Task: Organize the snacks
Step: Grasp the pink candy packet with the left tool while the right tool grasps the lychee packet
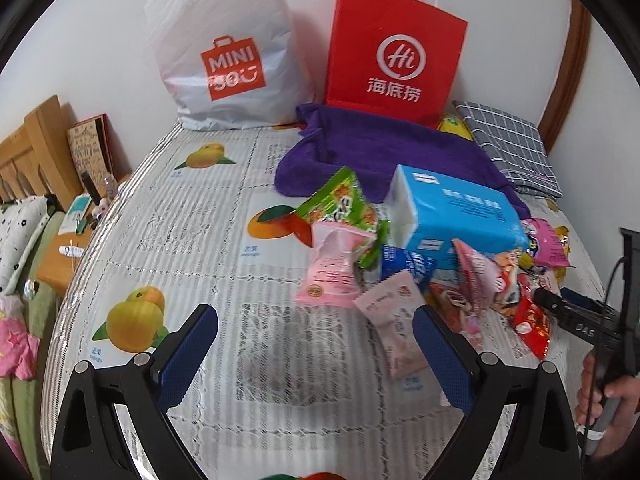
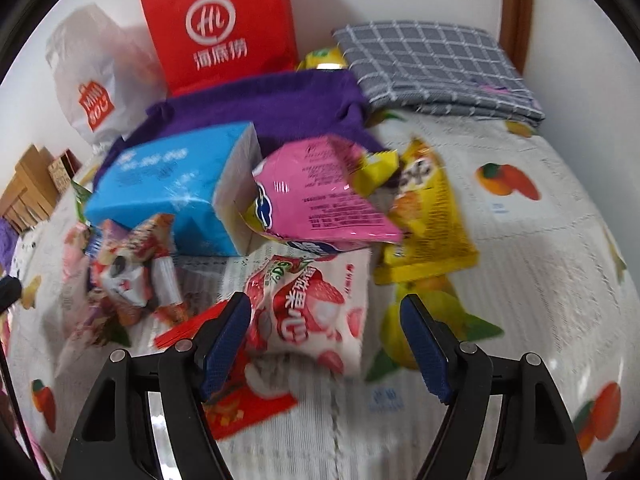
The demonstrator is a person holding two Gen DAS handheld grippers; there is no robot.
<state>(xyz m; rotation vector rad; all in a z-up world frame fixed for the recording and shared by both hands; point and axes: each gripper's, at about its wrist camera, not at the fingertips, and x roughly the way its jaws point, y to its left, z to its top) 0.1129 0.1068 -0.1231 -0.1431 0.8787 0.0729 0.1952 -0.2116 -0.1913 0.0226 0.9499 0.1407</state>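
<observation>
A heap of snack packets lies on the fruit-print table cover [image 1: 200,240]. In the left wrist view, a green packet [image 1: 344,204], a pink packet [image 1: 334,268] and a pale pink packet [image 1: 394,320] lie ahead of my left gripper [image 1: 316,344]. That gripper is open and holds nothing. In the right wrist view, my right gripper [image 2: 326,336] is open over a white strawberry-print packet [image 2: 308,312]. Its left pad is at the packet's edge and its right pad stands clear. A pink packet [image 2: 320,196] and a yellow packet [image 2: 428,216] lie just beyond.
A blue tissue pack [image 1: 456,212] sits in the heap. Behind it lie a purple towel [image 1: 384,148] and a grey checked cloth [image 1: 508,144]. A red paper bag [image 1: 396,52] and a white plastic bag [image 1: 228,56] stand against the wall. A hand [image 1: 608,396] shows at the right edge.
</observation>
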